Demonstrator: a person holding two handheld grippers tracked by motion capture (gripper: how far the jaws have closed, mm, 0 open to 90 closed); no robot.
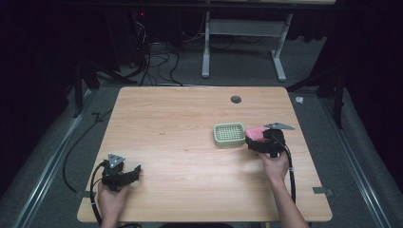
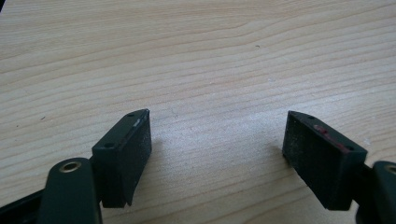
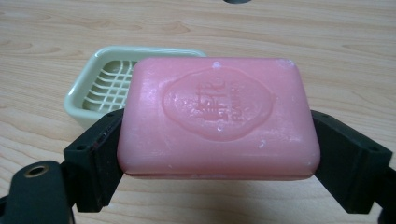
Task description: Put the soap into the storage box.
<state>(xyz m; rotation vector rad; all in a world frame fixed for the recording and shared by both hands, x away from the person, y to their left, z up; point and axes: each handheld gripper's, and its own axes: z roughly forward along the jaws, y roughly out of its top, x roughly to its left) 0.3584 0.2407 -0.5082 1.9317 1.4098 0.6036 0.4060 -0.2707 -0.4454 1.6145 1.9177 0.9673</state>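
A pink bar of soap (image 3: pixel 217 119) with an embossed oval is clamped between the two black jaws of my right gripper (image 3: pixel 217 161). In the high view that gripper (image 1: pixel 260 139) holds the soap (image 1: pixel 255 132) just right of a pale green soap dish (image 1: pixel 229 134) with a slatted grid inside. The dish (image 3: pixel 100 88) lies behind the soap, to its left, in the right gripper view. My left gripper (image 1: pixel 135 170) rests low at the table's front left, open, with bare wood between its fingertips (image 2: pixel 217 144).
The wooden table (image 1: pixel 190 114) has a dark round cable hole (image 1: pixel 235 99) near its far edge. A table frame (image 1: pixel 247 33) and loose cables (image 1: pixel 157 57) are on the floor beyond. Bare wood lies between the two grippers.
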